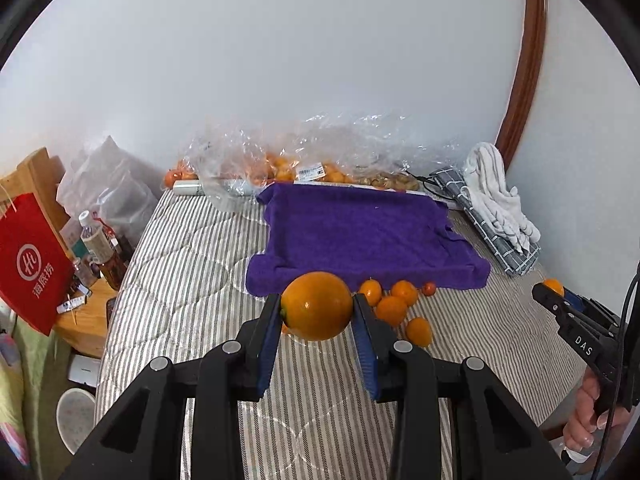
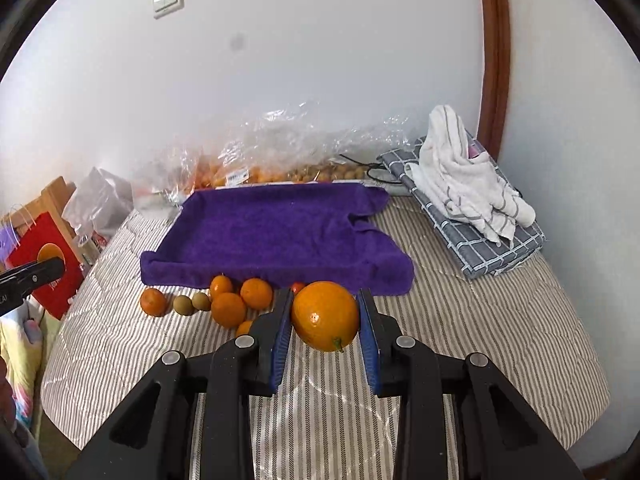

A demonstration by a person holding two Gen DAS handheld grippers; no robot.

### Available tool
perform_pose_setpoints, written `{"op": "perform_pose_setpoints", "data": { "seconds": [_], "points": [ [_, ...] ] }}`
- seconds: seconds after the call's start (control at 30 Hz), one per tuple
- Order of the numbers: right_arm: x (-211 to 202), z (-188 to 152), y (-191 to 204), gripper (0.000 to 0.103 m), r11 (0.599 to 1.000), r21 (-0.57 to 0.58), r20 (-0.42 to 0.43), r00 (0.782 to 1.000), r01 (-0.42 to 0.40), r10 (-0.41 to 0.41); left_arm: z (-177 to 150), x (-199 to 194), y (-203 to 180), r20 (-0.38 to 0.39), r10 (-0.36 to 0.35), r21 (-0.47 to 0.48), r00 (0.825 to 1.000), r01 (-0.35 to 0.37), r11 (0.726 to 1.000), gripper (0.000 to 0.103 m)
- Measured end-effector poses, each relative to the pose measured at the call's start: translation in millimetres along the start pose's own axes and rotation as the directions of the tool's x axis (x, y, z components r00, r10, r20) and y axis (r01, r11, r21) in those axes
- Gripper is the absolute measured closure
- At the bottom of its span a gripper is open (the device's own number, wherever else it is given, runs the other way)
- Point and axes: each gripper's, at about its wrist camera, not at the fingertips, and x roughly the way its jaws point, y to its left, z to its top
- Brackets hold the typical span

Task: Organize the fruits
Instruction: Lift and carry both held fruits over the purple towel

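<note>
While a person's hand [image 1: 588,420] steadies the handle at the edge of the left wrist view, both grippers are clamped on fruit above a striped bed [image 2: 500,320]. Between the blue pads of the left gripper [image 1: 316,312] sits a large orange [image 1: 317,306], pinched at its sides and lifted clear of the bedcover, directly ahead of the fingertips. Likewise the right gripper [image 2: 325,316] grips a second large orange [image 2: 325,316], its stem end turned down and toward the camera. Just beyond each gripper lies a purple towel-lined tray [image 2: 280,232], bare inside, its near rim close behind the held fruit. Loose along that rim, ahead and left of the right gripper, rest several small oranges [image 2: 229,309], two greenish-brown round fruits [image 2: 184,305] and a small red fruit [image 2: 297,288]; from the left gripper the same cluster [image 1: 392,310] lies ahead and to the right. Farther off, past the tray against the white wall, clear plastic bags of fruit [image 1: 288,160] are heaped. Right of both grippers a white towel [image 2: 460,176] lies crumpled on a folded grey checked cloth [image 2: 492,248]. Far to the left of the left gripper, a red paper bag [image 1: 32,264] stands by a wooden nightstand crowded with bottles.
</note>
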Motion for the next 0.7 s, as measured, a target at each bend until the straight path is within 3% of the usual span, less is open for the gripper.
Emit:
{"op": "perform_pose_setpoints", "data": {
  "seconds": [0.3,0.7],
  "points": [
    [-13,9,-4,0.072,1.000,-0.002,0.024,0.999,0.026,-0.026,9,-4,-7,0.006,-0.033,-0.005,0.999,0.034,0.999,0.070],
    [-3,39,2,0.072,1.000,-0.018,0.039,0.999,0.018,-0.017,37,3,-8,0.017,-0.023,-0.001,1.000,0.023,1.000,0.070]
  ]
}}
